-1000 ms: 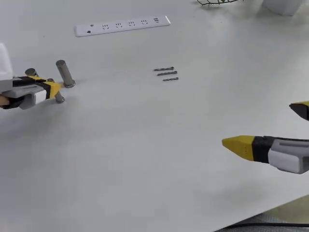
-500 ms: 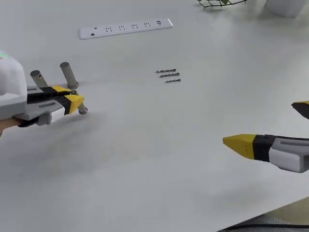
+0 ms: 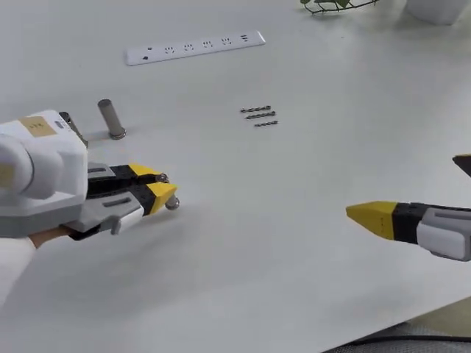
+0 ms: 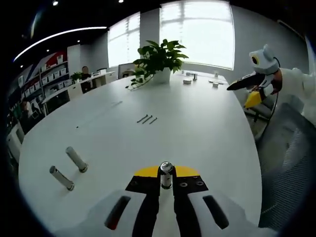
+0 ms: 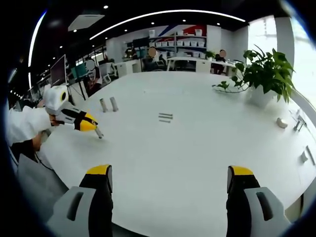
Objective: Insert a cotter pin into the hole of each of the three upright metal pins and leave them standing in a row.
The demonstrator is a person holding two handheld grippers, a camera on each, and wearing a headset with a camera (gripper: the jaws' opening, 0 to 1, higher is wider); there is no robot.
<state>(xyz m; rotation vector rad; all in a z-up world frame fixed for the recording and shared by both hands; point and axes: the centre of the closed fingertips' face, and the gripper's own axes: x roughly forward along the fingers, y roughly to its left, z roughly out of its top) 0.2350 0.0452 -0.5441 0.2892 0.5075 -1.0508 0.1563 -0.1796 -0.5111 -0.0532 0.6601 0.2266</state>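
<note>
My left gripper [image 3: 163,193] [image 4: 167,181] is shut on one metal pin [image 3: 170,201] [image 4: 166,167], held just above the white table [image 3: 243,243] left of centre. Two more metal pins [image 3: 110,119] [image 3: 71,126] stand behind it at the far left, the same pair of pins [image 4: 76,159] [image 4: 61,177] lying left of the jaws in the left gripper view. Three cotter pins [image 3: 257,116] [image 4: 147,119] [image 5: 165,117] lie side by side mid-table. My right gripper [image 3: 403,187] [image 5: 169,177] hovers open and empty at the right edge, far from the pins.
A white power strip [image 3: 195,47] lies at the back of the table. A potted plant [image 4: 158,57] [image 5: 266,74] stands at the far end. An office chair [image 4: 291,148] stands by the table's edge. Bare tabletop [image 3: 294,184] stretches between the grippers.
My left gripper has carried one metal pin away from the other two, rightward and nearer to me. The right gripper has stayed put, open.
</note>
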